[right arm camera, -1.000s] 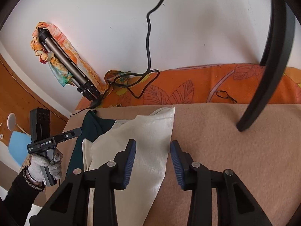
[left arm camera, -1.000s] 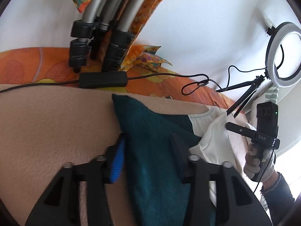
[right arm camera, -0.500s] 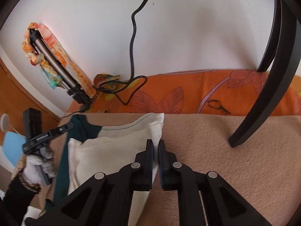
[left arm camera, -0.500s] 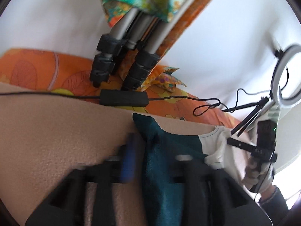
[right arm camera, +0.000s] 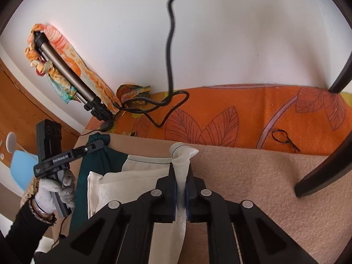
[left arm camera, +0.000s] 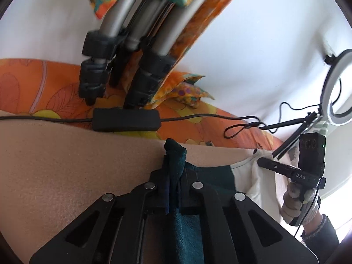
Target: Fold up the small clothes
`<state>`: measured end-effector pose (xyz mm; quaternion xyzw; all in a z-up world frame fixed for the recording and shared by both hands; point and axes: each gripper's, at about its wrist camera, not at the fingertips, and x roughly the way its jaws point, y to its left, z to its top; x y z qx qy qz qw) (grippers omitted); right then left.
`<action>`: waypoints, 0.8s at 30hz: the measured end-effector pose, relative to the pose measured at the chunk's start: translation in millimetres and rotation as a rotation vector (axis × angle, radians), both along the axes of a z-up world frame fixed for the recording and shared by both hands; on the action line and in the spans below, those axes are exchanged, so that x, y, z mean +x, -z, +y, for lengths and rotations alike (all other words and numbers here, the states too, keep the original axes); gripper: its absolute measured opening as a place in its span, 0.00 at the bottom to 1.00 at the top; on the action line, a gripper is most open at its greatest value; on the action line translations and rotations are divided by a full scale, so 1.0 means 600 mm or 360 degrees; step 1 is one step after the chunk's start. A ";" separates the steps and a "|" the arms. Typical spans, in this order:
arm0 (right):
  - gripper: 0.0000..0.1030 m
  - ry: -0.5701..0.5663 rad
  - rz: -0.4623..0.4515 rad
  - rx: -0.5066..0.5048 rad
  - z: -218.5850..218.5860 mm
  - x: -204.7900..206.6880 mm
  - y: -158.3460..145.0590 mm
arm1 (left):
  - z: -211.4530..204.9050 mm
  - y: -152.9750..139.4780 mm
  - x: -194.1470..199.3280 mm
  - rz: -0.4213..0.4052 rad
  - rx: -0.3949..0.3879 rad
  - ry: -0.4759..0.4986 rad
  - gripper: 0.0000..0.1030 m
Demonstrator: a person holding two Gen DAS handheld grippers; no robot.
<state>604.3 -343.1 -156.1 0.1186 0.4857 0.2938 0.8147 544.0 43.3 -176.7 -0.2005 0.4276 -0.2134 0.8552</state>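
Lower centre of both wrist views: your tongs are clamped on cloth. Left gripper pinches the teal corner of the garment; a bunched nub of teal pokes up past the fingertips. Right gripper pinches the cream corner of the same garment, a cream peak standing above the jaws.

Garment lies on the tan blanket, lower middle of each frame, teal half toward the left gripper, cream half toward the right. Its far edge runs roughly parallel to the orange leaf-print cover behind it; long axis appears to run away from that edge toward you, though the near end is hidden under the grippers.

Judgement: you hold the two far corners so the edge stays taut and level, ready to draw it over for a fold. Both grips look shallow; keep tension even or a corner may slip.

Tripod legs and a black cable box sit beyond, upper frame, apart from the cloth.
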 end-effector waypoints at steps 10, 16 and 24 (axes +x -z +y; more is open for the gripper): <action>0.01 -0.0047 -0.0133 0.0040 0.005 -0.041 -0.095 | -0.020 -0.086 -0.045 -0.0174 0.0008 0.0082 0.02; 0.01 -0.0092 -0.0207 0.0040 0.008 -0.098 -0.166 | -0.024 -0.143 -0.094 -0.0257 0.0009 0.0122 0.02; 0.01 -0.0133 -0.0298 0.0030 0.021 -0.219 -0.244 | -0.026 -0.208 -0.211 -0.0379 0.0035 0.0171 0.02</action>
